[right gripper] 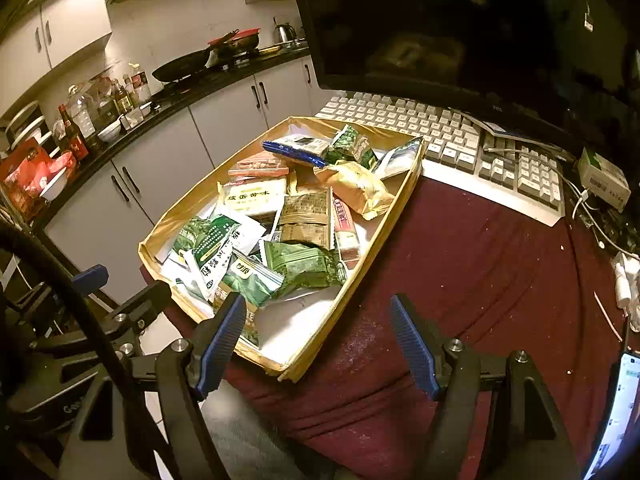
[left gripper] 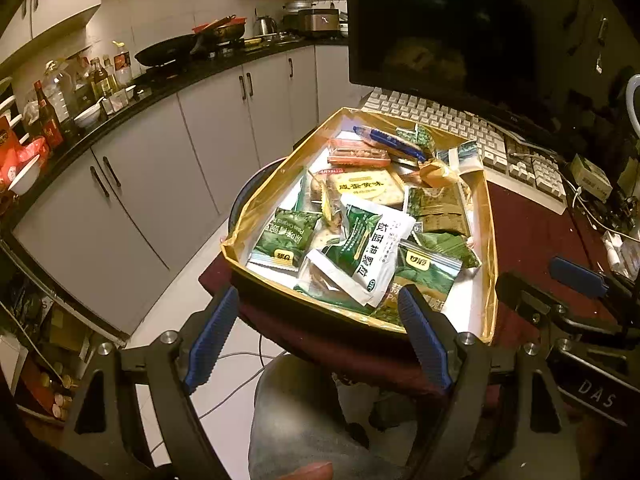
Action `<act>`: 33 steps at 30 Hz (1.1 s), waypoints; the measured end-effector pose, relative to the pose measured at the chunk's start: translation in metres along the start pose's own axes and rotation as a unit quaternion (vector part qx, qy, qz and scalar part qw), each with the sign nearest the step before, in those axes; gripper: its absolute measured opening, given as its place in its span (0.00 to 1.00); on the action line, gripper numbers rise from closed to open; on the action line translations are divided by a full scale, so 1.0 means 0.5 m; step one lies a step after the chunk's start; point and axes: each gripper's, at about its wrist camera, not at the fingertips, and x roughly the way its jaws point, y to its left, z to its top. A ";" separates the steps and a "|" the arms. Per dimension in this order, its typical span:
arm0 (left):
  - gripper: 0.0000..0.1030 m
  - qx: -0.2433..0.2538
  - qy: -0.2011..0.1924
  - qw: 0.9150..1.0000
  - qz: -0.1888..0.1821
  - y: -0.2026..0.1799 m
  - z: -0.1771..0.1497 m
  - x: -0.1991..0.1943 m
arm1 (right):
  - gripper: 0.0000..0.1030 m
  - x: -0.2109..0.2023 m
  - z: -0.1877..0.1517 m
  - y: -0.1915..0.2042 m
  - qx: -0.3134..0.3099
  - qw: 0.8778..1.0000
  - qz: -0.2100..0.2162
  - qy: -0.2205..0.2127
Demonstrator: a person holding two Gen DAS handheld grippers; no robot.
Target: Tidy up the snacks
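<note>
Both claws stand wide and hold nothing: the left claw (left gripper: 320, 336) hovers at the near rim of the gold cardboard tray (left gripper: 256, 196), the right claw (right gripper: 318, 340) beside it over maroon cloth (right gripper: 480, 264). Crinkly snack packets (right gripper: 296, 264) fill the tray at the tabletop's left edge.

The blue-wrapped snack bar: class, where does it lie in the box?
The blue-wrapped snack bar lies at the far end of the gold box, nearest the keyboard, just behind the red-wrapped bar.
</note>
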 end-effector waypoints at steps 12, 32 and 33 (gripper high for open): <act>0.80 0.005 -0.004 1.000 0.001 0.000 -0.006 -0.012 | 0.72 -0.007 -0.008 0.000 0.002 1.000 -0.004 -0.002; 0.80 0.006 -0.001 1.000 0.011 0.013 0.000 0.007 | 0.72 0.006 0.005 0.004 -0.001 1.000 -0.009 0.000; 0.80 0.006 -0.002 1.000 0.013 0.015 0.001 0.008 | 0.72 0.006 0.005 0.006 -0.001 1.000 -0.009 0.000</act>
